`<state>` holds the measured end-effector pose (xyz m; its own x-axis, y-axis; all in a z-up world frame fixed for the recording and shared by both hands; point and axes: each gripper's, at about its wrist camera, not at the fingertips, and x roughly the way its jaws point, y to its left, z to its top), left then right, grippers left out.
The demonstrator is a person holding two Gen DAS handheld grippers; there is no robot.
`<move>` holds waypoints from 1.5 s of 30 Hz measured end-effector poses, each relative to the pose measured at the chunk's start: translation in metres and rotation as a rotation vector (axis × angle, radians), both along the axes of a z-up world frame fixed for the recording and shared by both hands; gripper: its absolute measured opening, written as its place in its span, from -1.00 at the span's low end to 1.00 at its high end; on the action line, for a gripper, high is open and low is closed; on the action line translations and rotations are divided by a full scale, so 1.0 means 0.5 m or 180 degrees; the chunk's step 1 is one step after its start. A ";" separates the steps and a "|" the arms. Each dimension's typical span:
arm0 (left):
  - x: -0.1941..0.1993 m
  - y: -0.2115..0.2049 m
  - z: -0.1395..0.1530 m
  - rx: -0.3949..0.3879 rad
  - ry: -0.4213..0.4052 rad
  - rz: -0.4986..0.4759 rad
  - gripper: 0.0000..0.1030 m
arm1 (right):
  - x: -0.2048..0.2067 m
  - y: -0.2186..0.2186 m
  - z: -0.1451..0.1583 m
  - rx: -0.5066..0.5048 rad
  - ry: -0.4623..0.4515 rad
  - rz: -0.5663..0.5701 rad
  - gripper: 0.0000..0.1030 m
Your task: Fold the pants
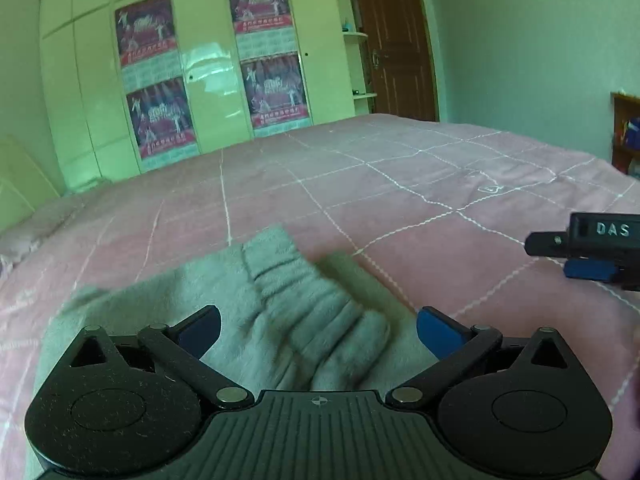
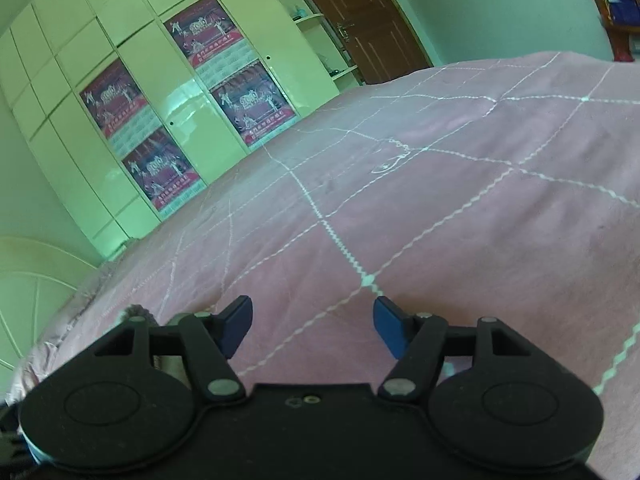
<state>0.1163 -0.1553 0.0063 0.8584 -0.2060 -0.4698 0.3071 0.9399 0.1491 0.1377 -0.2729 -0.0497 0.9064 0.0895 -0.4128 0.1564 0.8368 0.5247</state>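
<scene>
Grey fleece pants (image 1: 280,312) lie in a folded bundle on the pink checked bedspread (image 1: 360,184), with the ribbed waistband on top. My left gripper (image 1: 318,330) is open just above the bundle, blue pads either side of the waistband, holding nothing. My right gripper (image 2: 312,326) is open and empty over bare bedspread (image 2: 440,200). It also shows at the right edge of the left wrist view (image 1: 588,252), to the right of the pants. A small grey bit of the pants (image 2: 136,312) peeks at the left finger in the right wrist view.
A pale wardrobe with posters (image 1: 180,80) stands beyond the bed's far edge. A brown door (image 1: 396,40) is at the back right. A headboard and pillow (image 1: 24,216) are at the left. A wooden shelf (image 1: 626,136) is at the right.
</scene>
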 end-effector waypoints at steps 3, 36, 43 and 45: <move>-0.039 0.076 0.009 -0.0056 -0.0073 0.0202 1.00 | 0.007 0.026 0.001 0.0215 -0.0064 0.0358 0.14; -0.024 0.432 -0.132 -0.0572 0.0374 0.1374 1.00 | 0.053 0.237 -0.004 0.1123 0.0466 0.0951 0.08; -0.021 0.441 -0.142 -0.0605 0.0326 0.1349 1.00 | 0.101 0.284 0.006 0.0901 0.0744 0.0698 0.09; -0.022 0.440 -0.144 -0.0606 0.0317 0.1351 1.00 | 0.116 0.310 0.022 0.0573 0.0823 0.0754 -0.32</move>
